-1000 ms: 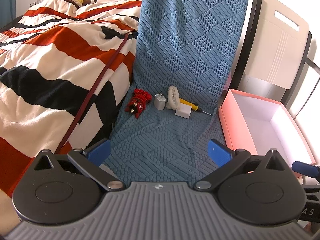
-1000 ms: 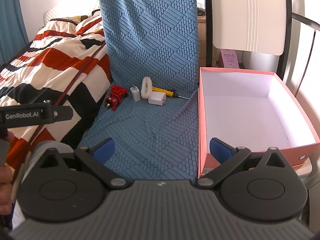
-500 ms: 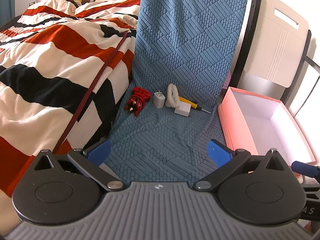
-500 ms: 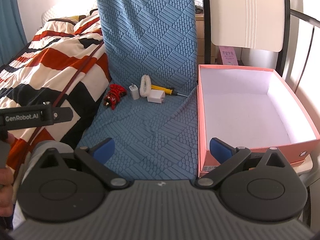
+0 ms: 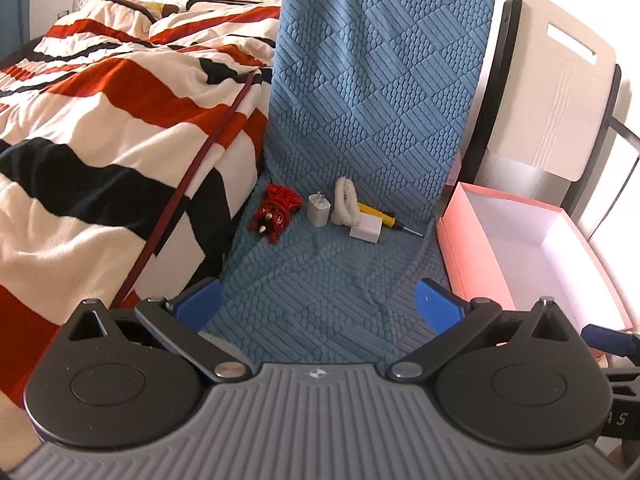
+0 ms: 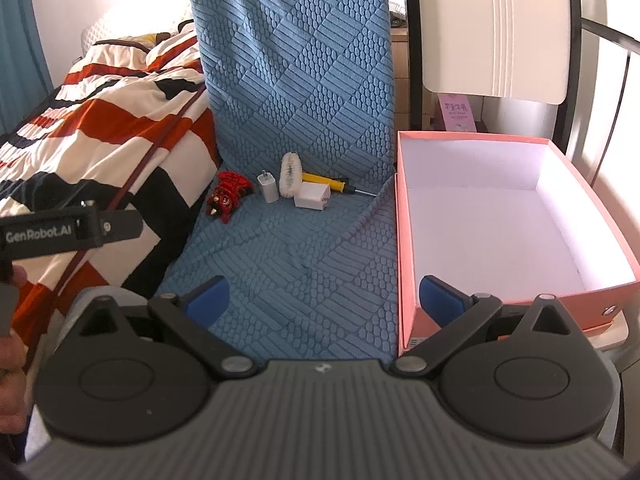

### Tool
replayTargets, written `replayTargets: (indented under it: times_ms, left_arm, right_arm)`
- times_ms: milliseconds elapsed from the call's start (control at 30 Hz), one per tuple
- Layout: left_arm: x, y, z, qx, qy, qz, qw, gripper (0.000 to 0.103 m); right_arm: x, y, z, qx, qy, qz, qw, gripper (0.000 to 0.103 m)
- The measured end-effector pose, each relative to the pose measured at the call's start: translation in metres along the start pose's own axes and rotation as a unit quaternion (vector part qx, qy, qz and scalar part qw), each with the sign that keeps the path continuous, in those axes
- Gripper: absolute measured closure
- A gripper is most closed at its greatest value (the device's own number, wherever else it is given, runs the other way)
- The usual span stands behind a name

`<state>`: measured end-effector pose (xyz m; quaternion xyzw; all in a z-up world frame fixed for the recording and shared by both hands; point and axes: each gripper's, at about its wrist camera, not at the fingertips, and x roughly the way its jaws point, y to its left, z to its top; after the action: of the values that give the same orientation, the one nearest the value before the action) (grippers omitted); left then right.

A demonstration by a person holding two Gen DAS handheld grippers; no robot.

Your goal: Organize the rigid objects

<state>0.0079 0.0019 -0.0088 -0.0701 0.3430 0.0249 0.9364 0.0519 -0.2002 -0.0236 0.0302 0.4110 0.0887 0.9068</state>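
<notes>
A: Both claws, left claw (image 5: pixel 318 306) and right claw (image 6: pixel 326 296), spread wide, gripping nothing.

B: Red toy (image 6: pixel 228 196), chargers, brush, screwdriver sit on the blue mat (image 6: pixel 288 264), beside the pink box (image 6: pixel 404 240).

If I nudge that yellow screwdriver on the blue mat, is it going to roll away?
The yellow screwdriver looks round-handled, so it may roll, though the ribbed blue mat should slow it. The white charger lies right beside it and would probably block a roll toward you. It looks stiff and light.
</notes>
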Motion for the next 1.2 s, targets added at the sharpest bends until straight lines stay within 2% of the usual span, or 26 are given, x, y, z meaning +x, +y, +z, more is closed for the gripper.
replayTargets:
  times_ms: [1200]
  left_arm:
    - [0.027, 0.011, -0.003, -0.009, 0.021, -0.009, 0.9997, 0.0]
  right_arm:
    - [0.019, 0.005, 0.005, 0.009, 0.027, 0.004, 1.0, 0.0]
